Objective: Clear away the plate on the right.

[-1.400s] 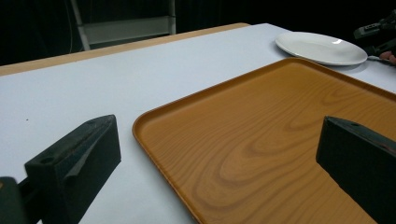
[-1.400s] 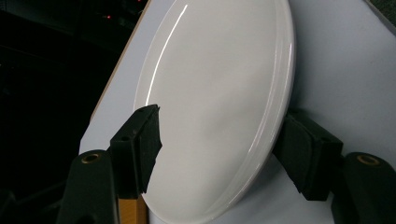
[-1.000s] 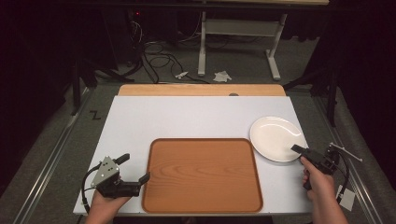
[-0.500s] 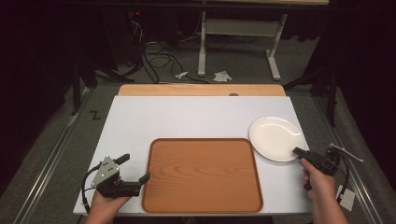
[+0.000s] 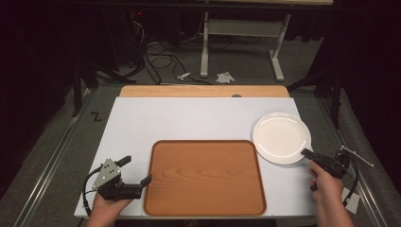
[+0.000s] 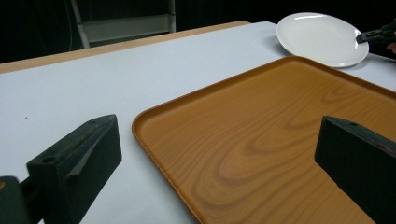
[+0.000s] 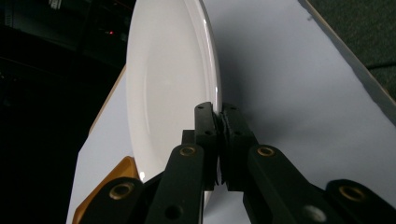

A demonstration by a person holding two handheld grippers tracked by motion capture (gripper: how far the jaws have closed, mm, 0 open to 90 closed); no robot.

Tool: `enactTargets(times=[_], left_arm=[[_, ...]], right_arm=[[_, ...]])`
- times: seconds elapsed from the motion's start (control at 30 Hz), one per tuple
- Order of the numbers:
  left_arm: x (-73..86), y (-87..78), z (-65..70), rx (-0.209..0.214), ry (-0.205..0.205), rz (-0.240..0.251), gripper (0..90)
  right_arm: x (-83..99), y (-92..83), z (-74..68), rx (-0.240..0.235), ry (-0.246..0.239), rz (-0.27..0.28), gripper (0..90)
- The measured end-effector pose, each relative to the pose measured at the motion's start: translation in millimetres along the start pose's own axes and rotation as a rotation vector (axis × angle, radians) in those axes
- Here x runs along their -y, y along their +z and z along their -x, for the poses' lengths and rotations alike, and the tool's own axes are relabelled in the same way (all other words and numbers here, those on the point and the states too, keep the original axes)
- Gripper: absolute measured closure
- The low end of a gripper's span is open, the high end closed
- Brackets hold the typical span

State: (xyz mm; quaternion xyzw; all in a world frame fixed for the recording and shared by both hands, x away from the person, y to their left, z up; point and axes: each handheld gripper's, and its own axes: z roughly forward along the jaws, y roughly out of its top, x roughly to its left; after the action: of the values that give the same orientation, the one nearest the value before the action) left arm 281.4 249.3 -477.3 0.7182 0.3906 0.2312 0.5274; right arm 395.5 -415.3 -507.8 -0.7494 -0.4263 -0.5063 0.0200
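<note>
Item 1: plate (image 5: 282, 137), white, round, empty. Lies flat on the table (image 5: 189, 118), directly ahead of the right gripper (image 5: 309, 153), whose jaws have just been closing and now pinch the plate's near rim between their pads; in the right gripper view the rim (image 7: 215, 100) runs straight into the pressed-together jaws. An edge grip like this probably serves to lift or drag the plate, since the flat face offers no other hold.

Item 2: tray (image 5: 204, 176), wooden, rectangular, empty. Sits beside the plate, between the two grippers, its near left corner just ahead of the left gripper (image 5: 137, 172). A likely landing place for the plate, judging by the bare surface.

Item 3: left gripper. Jaws spread wide, holding nothing, straddling the view of the tray's corner (image 6: 140, 126); possibly waiting to steady the tray.
</note>
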Motion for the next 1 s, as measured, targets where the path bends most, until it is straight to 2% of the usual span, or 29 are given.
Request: enactTargets(times=[0.23,0.33,0.4,0.43,1.0], left_arm=[[-0.3,-0.4,-0.2,-0.001,0.002,0.001,1.2],[-0.2,-0.3,-0.3,-0.003,0.002,0.001,1.2],[-0.2,-0.3,-0.2,-0.002,0.003,0.001,1.2],[-0.4,-0.3,-0.1,-0.003,0.004,0.002,1.2],[-1.4,-2.2,-0.4,-0.01,0.004,0.015,1.2]], right_arm=[[0.5,-2.1,-9.4,0.002,-0.072,0.032,89.7],[0.5,-5.1,-17.5,0.01,-0.148,0.052,89.8],[0.4,-6.0,-19.4,0.013,-0.165,0.056,89.8],[0.2,-7.6,-23.1,0.02,-0.192,0.068,89.8],[0.2,-19.1,-42.0,0.064,-0.312,0.125,89.9]])
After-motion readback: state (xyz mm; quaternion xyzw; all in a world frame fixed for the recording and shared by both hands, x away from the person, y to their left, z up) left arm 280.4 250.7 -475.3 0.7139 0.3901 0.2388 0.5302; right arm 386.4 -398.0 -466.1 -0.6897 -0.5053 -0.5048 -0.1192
